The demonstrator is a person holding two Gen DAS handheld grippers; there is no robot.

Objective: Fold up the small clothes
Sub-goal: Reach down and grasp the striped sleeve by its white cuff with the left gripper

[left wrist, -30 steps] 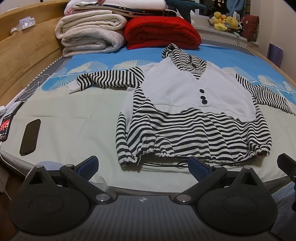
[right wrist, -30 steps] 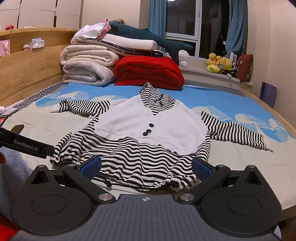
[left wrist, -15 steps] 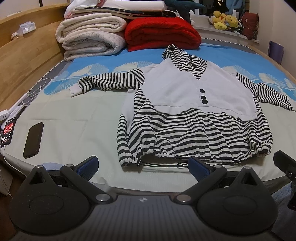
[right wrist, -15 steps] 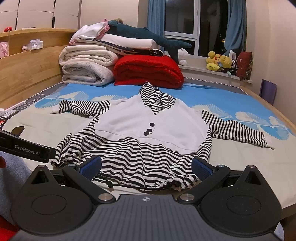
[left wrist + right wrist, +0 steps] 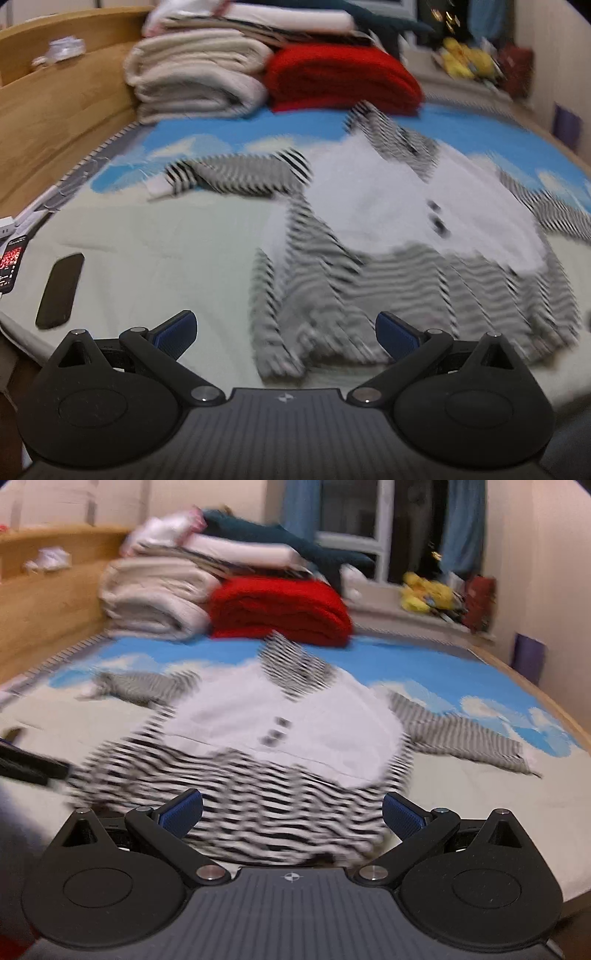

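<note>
A small black-and-white striped hooded top with a white front panel (image 5: pixel 388 206) lies flat on the bed, sleeves spread, hem toward me; it also shows in the right wrist view (image 5: pixel 280 723). My left gripper (image 5: pixel 286 330) is open and empty, just short of the hem's left corner. My right gripper (image 5: pixel 293 810) is open and empty, over the hem's right part. Both views are blurred by motion. Part of the left gripper (image 5: pixel 29 764) shows at the left edge of the right wrist view.
Folded white quilts (image 5: pixel 195 88) and a red blanket (image 5: pixel 340 77) are stacked at the head of the bed. A dark phone (image 5: pixel 59 291) and a lit phone (image 5: pixel 13 260) lie at the bed's left edge. A wooden bed frame (image 5: pixel 55 107) runs along the left.
Both grippers have moved forward toward the top's hem; the garment looks larger and blurred. Neither gripper has closed, and the top lies as before.
</note>
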